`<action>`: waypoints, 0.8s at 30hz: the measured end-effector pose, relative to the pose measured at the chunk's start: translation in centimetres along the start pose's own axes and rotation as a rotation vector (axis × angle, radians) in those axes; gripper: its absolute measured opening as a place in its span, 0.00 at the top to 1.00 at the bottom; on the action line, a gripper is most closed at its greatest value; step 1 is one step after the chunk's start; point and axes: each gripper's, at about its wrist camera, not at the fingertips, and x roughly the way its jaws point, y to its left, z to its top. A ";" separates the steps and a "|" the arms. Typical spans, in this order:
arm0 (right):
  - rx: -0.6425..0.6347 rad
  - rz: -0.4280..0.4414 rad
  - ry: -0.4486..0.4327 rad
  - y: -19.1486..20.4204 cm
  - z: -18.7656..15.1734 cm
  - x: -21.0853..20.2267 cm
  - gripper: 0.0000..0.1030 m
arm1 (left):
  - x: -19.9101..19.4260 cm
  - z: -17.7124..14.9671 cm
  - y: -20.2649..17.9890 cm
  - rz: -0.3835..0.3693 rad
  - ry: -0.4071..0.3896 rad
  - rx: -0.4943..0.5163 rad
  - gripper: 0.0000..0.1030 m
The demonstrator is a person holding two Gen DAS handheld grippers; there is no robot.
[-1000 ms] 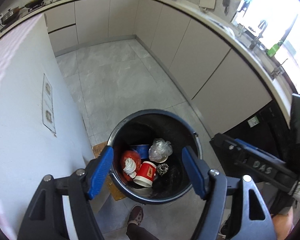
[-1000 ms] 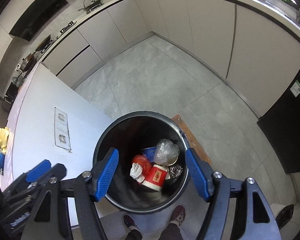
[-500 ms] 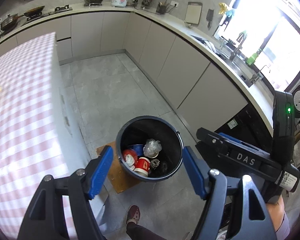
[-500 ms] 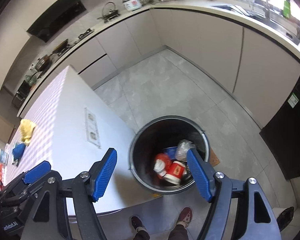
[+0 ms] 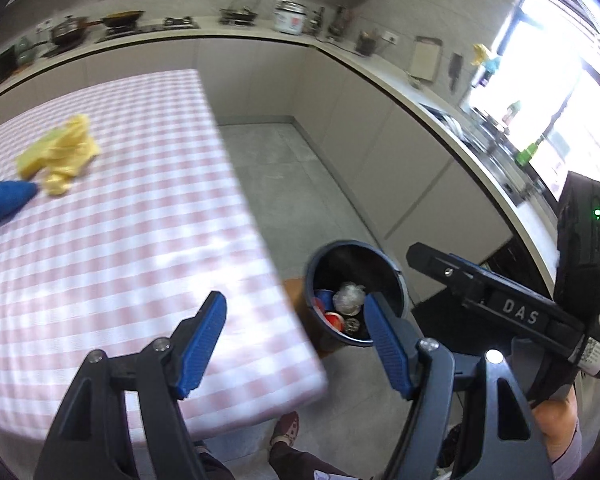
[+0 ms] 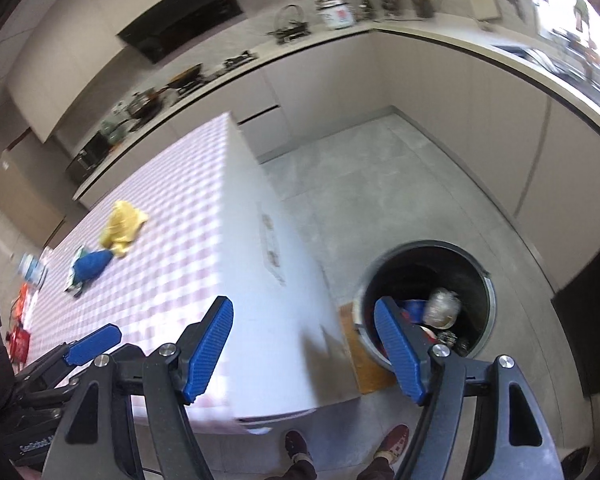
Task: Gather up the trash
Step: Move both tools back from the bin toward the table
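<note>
A dark round trash bin [image 5: 396, 276] [image 6: 482, 280] stands on the floor beside the table's end and holds a red cup [image 5: 333, 320], a clear plastic wad [image 5: 347, 295] [image 6: 442, 308] and other scraps. On the pink checked table [image 5: 140, 240] [image 6: 172, 248] lie a crumpled yellow item [image 5: 62, 154] [image 6: 122, 226] and a blue item [image 5: 4, 200] [image 6: 92, 264]. My left gripper [image 5: 294, 344] is open and empty above the table's near corner. My right gripper [image 6: 304, 350] is open and empty, between table end and bin.
A small bottle [image 6: 32, 268] and red items [image 6: 20, 336] lie at the table's far left. Kitchen counters and cabinets [image 5: 340, 92] run along the back and right, with a sink by the window. A brown board [image 6: 360, 360] lies by the bin. My feet [image 6: 392, 444] show below.
Both grippers have risen and swung left, away from above the bin toward the table. The bin has shrunk and shifted right in view; the tabletop items have come into sight.
</note>
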 end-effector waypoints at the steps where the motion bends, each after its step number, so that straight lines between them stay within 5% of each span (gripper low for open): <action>1: -0.014 0.014 0.000 1.2 0.1 0.4 0.27 | -0.4 -0.1 0.7 0.011 -0.008 -0.010 0.29; 24: -0.213 0.148 0.062 20.8 0.3 10.7 0.26 | -5.8 0.2 20.9 0.285 -0.134 -0.201 0.29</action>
